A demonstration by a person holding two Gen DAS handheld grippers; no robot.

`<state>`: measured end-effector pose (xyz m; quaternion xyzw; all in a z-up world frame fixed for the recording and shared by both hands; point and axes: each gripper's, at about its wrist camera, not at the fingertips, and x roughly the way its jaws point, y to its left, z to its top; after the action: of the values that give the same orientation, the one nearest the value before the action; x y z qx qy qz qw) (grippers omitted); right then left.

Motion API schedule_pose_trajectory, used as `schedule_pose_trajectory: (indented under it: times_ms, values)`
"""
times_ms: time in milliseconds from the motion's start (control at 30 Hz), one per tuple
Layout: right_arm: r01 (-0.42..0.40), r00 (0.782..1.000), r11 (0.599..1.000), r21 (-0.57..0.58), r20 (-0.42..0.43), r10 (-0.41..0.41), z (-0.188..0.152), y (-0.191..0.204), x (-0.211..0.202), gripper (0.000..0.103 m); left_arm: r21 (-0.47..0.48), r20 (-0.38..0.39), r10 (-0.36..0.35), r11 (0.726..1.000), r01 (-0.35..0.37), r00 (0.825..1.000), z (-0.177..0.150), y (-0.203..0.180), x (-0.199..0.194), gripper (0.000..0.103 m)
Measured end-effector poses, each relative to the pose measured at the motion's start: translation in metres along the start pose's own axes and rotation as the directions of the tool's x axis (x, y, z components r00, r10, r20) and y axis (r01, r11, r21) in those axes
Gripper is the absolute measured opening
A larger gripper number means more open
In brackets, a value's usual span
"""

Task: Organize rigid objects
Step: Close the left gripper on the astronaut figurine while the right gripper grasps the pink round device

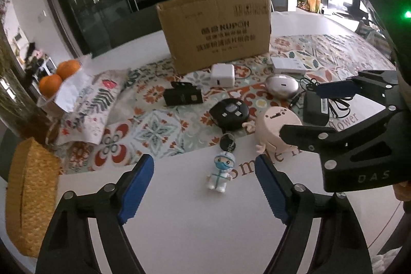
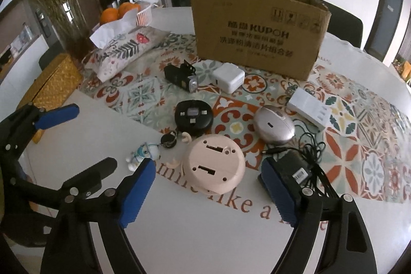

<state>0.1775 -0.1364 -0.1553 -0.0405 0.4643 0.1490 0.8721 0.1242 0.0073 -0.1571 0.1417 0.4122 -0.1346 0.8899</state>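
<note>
Both grippers hover over the white table (image 2: 205, 235), jaws spread wide, nothing held.

Left gripper (image 1: 205, 186): the keychain figurine (image 1: 221, 172) sits almost dead centre between its blue pads (image 1: 136, 189), just ahead of the tips. It lies flat on the bare table, long axis running straight away from the gripper, feet nearest, ring and black tag (image 1: 228, 141) at the far end. So the jaws already straddle it across its narrow width.

Right gripper (image 2: 208, 186): the pink round gadget (image 2: 214, 163), lying with its base plate facing the camera, is straight ahead between its pads, slightly left of centre. The black power adapter (image 2: 292, 166) with its tangled cable touches or nearly touches the right pad (can't tell which).

Cardboard box (image 2: 257, 32) stands open-topped at the back of the patterned mat (image 2: 359, 145), well beyond both grippers; presumably the drop target.

My read: left is nearer the figurine and aligned, so a short forward-down move then close should do. Right is better placed for the pink gadget, but it looks nearly as wide as the opening.
</note>
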Motion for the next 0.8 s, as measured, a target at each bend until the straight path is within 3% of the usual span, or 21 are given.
schedule_pose_trajectory:
  times_ms: [367,800]
  values:
    - [-0.013,1.000,1.000,0.007,-0.019,0.013,0.008,-0.005,0.028,0.081,-0.008,-0.061,-0.077,0.997,0.077,0.995,-0.005,0.000,0.033,0.064]
    - [-0.060,0.996,0.993,0.103,-0.054,0.065,0.005,-0.016,0.052,0.081,-0.020,-0.106,-0.145,0.989,0.144,0.984,-0.007,-0.003,0.060,0.050]
